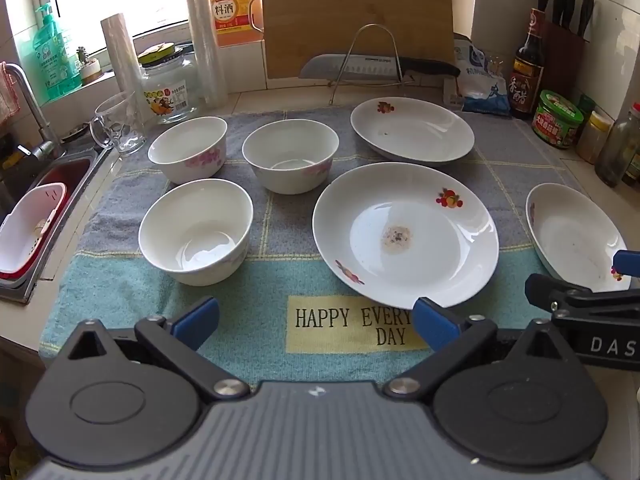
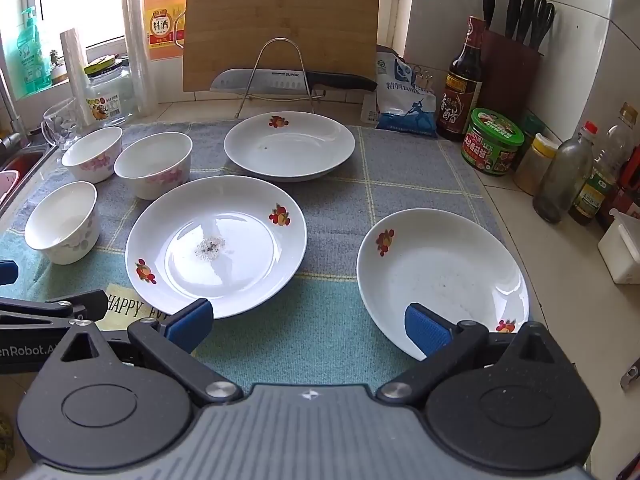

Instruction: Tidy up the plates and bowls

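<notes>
Three white bowls with pink flowers sit on the towel's left: near [image 1: 196,236], far left [image 1: 188,154], far middle [image 1: 290,154]. Three white plates with fruit prints lie right of them: centre plate [image 1: 404,236] with a crumb stain, far plate [image 1: 412,130], right plate [image 1: 576,236]. They also show in the right wrist view: centre plate [image 2: 216,244], far plate [image 2: 290,146], right plate [image 2: 440,276]. My left gripper [image 1: 316,320] is open and empty over the towel's front edge. My right gripper [image 2: 308,326] is open and empty, its right pad [image 2: 426,328] over the right plate's near rim.
A glass mug [image 1: 116,128] and jar [image 1: 170,84] stand behind the bowls by the sink [image 1: 52,184]. A knife on a wire rack [image 1: 372,66] and cutting board [image 1: 356,16] are at the back. Bottles and jars [image 2: 492,146] line the right wall.
</notes>
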{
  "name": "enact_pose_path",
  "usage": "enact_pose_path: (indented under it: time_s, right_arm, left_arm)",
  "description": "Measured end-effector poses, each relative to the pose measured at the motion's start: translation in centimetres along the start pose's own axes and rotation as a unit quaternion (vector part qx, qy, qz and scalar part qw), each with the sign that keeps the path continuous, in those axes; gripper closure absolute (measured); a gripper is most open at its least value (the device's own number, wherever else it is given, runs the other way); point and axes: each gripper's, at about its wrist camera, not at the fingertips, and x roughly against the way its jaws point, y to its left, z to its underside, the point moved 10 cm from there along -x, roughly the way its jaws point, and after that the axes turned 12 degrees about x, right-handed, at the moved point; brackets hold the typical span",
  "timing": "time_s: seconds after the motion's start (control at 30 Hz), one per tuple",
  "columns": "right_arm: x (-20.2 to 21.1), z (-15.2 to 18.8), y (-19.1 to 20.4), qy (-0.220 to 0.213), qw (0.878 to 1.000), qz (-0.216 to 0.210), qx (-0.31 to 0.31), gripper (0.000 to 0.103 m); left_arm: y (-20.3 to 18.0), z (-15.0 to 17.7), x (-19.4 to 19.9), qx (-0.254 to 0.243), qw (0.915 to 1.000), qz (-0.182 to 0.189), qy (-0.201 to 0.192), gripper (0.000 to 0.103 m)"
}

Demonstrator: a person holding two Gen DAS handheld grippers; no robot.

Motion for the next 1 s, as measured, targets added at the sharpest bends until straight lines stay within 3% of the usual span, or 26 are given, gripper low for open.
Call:
enact_pose_path:
  time_s: [1.0]
  right_arm:
    - [-0.13, -0.28, 0.19, -0.001, 1.000, 0.003, 0.002, 0.000]
  left_arm:
    - [-0.03, -0.32, -0.03, -0.001, 1.0000, 0.001, 0.000, 0.001]
